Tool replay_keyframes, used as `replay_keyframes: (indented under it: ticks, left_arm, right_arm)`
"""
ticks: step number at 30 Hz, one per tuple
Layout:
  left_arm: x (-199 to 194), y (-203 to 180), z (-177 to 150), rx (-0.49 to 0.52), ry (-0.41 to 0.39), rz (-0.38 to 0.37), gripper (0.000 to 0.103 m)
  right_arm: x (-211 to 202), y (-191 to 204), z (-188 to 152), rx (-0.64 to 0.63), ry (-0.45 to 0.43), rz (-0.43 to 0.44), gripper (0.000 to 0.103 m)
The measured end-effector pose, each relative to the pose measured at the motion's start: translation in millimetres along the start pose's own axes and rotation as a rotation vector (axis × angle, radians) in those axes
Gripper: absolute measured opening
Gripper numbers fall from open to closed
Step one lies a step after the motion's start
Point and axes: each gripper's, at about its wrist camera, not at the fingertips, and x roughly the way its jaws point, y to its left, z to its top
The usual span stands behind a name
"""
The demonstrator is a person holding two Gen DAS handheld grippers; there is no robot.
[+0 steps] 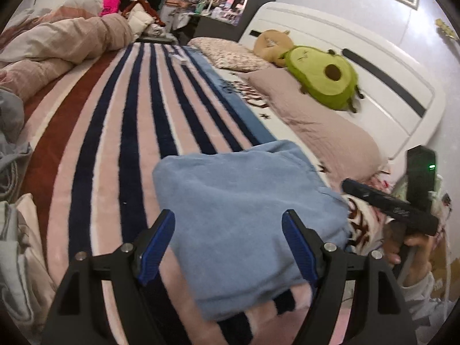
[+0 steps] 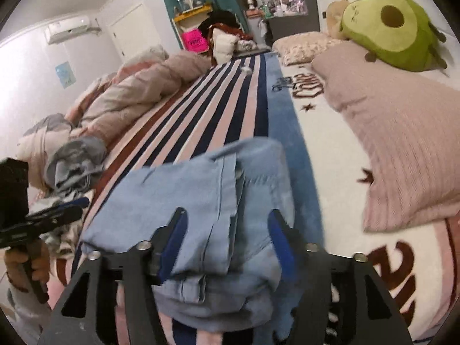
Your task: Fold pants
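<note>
Bedroom, cluttered; bed [image 1: 330, 143] covered by a striped blanket [image 1: 120, 132], pink pillow [image 2: 402, 149] and an avocado plush [image 1: 322, 77] up by the headboard. Pants [image 1: 241, 210], light blue denim, lie on the blanket as a compact folded bundle, just ahead of both claws. Left claw [image 1: 228, 247]: released, jaws spread wide above the near edge of the bundle, nothing pinched. Right claw [image 2: 227, 247]: also released, jaws apart with denim lying between them but pads not pressing, as far as the blurred frame shows.

Step looks like the finish: let go and tidy. To do it well, back both claws straight off without snagging the top flap, whose seam edge sits loose in the right wrist view. If layers look skewed, press the top flat rather than re-grabbing. Grey clothes [image 2: 74, 161] at the side stay clear.
</note>
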Motion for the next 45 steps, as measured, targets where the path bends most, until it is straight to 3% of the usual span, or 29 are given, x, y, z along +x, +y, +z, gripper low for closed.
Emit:
replay_keyframes:
  ticks: [4, 7, 11, 17, 21, 26, 29, 33, 45]
  left_arm:
    - [25, 12, -4, -0.045, 0.052, 0.021, 0.073]
    - [37, 21, -11, -0.080, 0.083, -0.004, 0.073]
    - [48, 30, -20, -0.125, 0.106, -0.054, 0.074]
    - [56, 33, -24, -0.158, 0.127, -0.095, 0.074]
    - [54, 29, -24, -0.142, 0.116, -0.086, 0.067]
    - [48, 18, -21, -0.092, 0.094, -0.052, 0.047]
    - [43, 11, -18, -0.073, 0.070, -0.034, 0.038]
    - [39, 3, -14, -0.046, 0.050, -0.019, 0.033]
    - [-5, 3, -11, -0.033, -0.041, 0.007, 0.024]
  right_arm:
    - [14, -3, 3, -0.017, 0.028, -0.033, 0.082]
    - [28, -8, -2, -0.027, 0.071, -0.030, 0.085]
    - [56, -20, -14, 0.007, 0.181, 0.039, 0.085]
    - [69, -33, -25, 0.063, 0.192, 0.145, 0.087]
    - [70, -31, -23, 0.057, 0.217, 0.149, 0.086]
    - [66, -19, -21, -0.005, 0.222, 0.142, 0.069]
    - [62, -13, -21, -0.042, 0.212, 0.117, 0.053]
    - [53, -8, -18, -0.058, 0.174, 0.105, 0.037]
    - [24, 25, 4, -0.067, 0.078, 0.174, 0.029]
